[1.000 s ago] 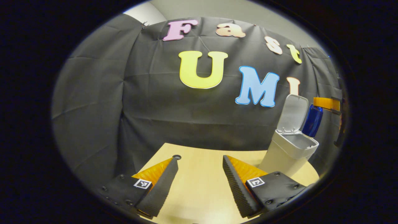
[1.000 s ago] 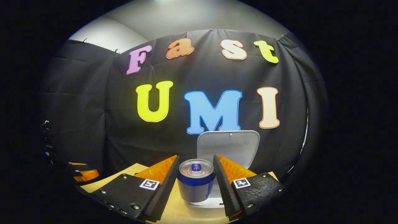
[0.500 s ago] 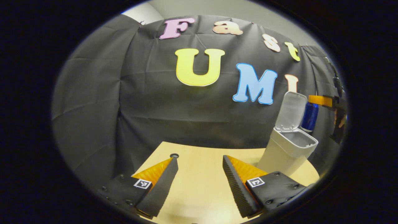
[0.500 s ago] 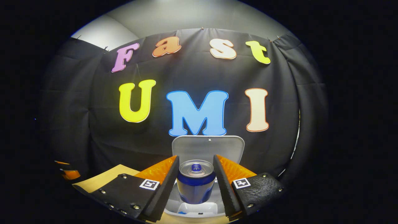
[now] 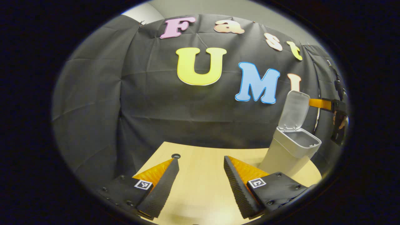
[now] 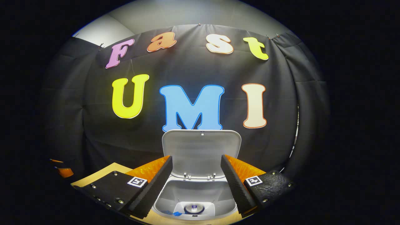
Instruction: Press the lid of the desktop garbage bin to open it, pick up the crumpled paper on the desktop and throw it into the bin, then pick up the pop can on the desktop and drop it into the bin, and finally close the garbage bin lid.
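We see the table (image 5: 200, 175) carrying the bin (image 5: 289, 153) at its far right edge, lid (image 6: 201, 153) raised upright. Our right gripper (image 6: 196, 178) hangs spread and empty directly above the bin's mouth. Our left gripper (image 5: 200, 175), spread too, hovers left of the bin. The can (image 6: 193, 208) lies at the bin's bottom.

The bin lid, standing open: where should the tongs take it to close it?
Not a pinch: push the lid's free top edge from behind, forward and down. It stands upright on hinges at the bin's rear rim, and the open right tongs hover right above.
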Motion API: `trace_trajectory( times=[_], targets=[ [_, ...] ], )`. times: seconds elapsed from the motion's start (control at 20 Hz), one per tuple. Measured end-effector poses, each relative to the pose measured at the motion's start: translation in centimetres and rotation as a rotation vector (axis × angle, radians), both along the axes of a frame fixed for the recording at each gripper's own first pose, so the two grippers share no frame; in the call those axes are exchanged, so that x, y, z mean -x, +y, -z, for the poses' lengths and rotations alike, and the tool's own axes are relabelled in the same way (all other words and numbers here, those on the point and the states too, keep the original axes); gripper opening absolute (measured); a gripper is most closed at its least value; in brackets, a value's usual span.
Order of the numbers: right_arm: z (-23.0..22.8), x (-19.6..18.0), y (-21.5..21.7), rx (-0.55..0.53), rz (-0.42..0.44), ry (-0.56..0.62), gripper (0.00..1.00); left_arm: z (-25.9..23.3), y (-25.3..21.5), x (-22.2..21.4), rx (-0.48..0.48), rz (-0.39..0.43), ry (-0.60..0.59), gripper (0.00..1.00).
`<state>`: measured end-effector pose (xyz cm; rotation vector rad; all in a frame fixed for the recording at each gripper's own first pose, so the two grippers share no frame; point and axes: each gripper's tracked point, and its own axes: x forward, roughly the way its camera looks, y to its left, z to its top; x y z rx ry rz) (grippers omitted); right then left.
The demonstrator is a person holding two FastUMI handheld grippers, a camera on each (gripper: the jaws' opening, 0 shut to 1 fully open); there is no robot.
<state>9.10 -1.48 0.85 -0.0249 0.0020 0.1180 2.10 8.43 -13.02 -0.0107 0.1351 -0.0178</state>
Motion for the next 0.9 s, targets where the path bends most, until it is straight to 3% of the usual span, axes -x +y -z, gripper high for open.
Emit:
trace_trajectory(
  times=[0.4, 0.9],
  targets=[
    [-0.8, 0.0, -0.1, 0.001, 0.002, -0.018, 0.99, -0.1, -0.2, -0.1, 0.006, 0.005, -0.004, 0.95],
    [-7.2, -2.1, -0.3, 0.007, 0.014, -0.125, 0.98, 0.6, 0.3, 0.5, 0.034, -0.003, 0.017, 0.95]
  ],
)
